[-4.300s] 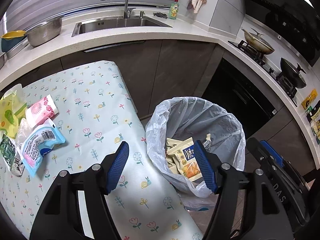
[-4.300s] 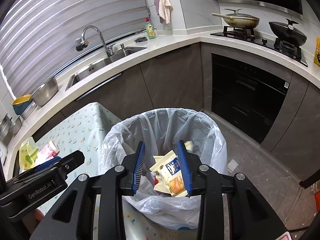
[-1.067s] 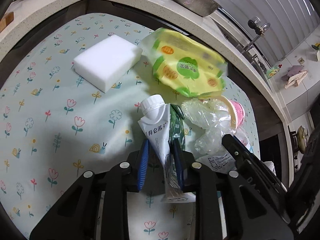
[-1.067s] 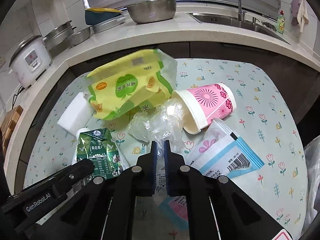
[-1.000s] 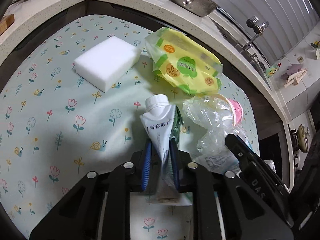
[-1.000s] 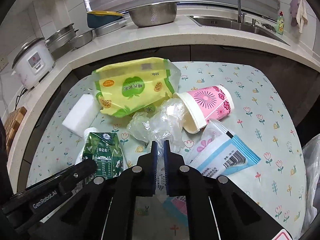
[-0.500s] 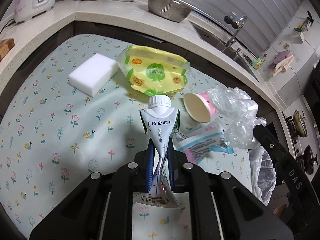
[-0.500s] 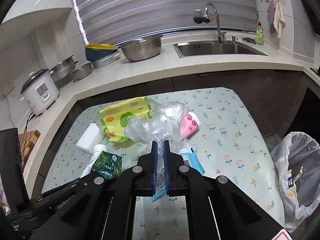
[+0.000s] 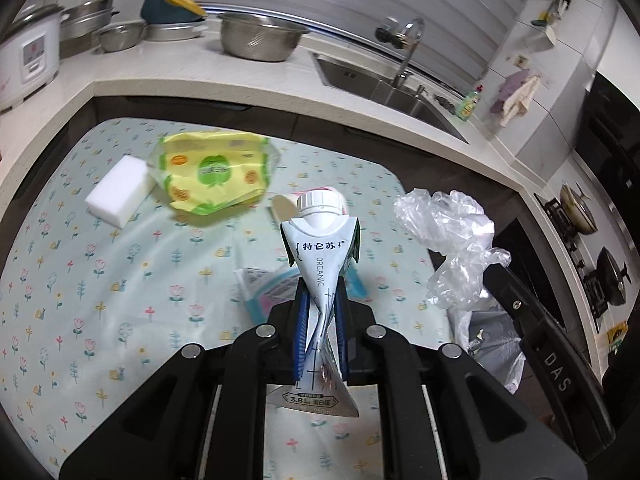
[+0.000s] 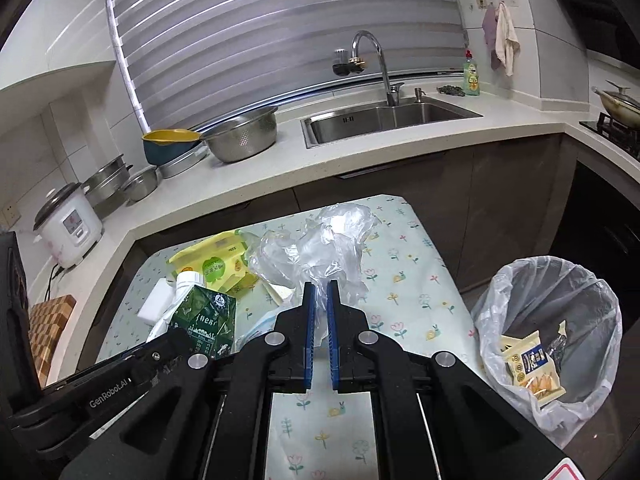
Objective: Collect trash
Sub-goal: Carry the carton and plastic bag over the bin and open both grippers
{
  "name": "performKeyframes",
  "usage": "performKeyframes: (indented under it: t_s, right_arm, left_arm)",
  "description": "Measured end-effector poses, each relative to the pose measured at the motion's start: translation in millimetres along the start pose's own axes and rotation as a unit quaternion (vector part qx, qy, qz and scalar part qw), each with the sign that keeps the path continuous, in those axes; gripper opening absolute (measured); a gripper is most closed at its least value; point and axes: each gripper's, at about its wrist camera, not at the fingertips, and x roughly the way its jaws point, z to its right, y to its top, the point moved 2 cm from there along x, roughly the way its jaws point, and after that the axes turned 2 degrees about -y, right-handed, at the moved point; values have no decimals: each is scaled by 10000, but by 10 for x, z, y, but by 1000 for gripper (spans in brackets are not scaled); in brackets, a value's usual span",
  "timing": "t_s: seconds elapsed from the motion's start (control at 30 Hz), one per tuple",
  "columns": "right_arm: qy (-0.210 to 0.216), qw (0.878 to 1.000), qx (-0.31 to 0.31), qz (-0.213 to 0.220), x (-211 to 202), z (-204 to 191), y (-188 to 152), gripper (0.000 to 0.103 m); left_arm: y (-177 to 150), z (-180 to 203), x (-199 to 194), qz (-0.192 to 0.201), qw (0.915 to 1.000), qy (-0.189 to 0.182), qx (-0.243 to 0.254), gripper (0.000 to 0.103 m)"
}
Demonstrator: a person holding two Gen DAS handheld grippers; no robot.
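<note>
Left tool (image 9: 320,312) clamped on crushed milk carton (image 9: 320,248); right tool (image 10: 318,300) pinching crumpled clear plastic bag (image 10: 320,248); both above floral counter (image 9: 100,280).

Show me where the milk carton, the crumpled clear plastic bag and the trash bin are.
milk carton (image 9: 318,256), left wrist view, on its white printed front.
crumpled clear plastic bag (image 10: 320,248), right wrist view, on its bunched middle.
trash bin (image 10: 600,300), right wrist view, on its liner's far wall.

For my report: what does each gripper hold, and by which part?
Left gripper: squashed milk carton, pinched at its flattened lower body. Right gripper: clear plastic bag, by its bunched lower end.
</note>
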Motion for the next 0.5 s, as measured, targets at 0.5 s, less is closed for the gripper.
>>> performKeyframes:
  t_s: [0.5]
  right_arm:
    - [-632, 9953, 707, 178, -495, 1221, -154, 6]
  left_arm:
    - [-333, 1336, 239, -285, 9926, -431, 1097, 12]
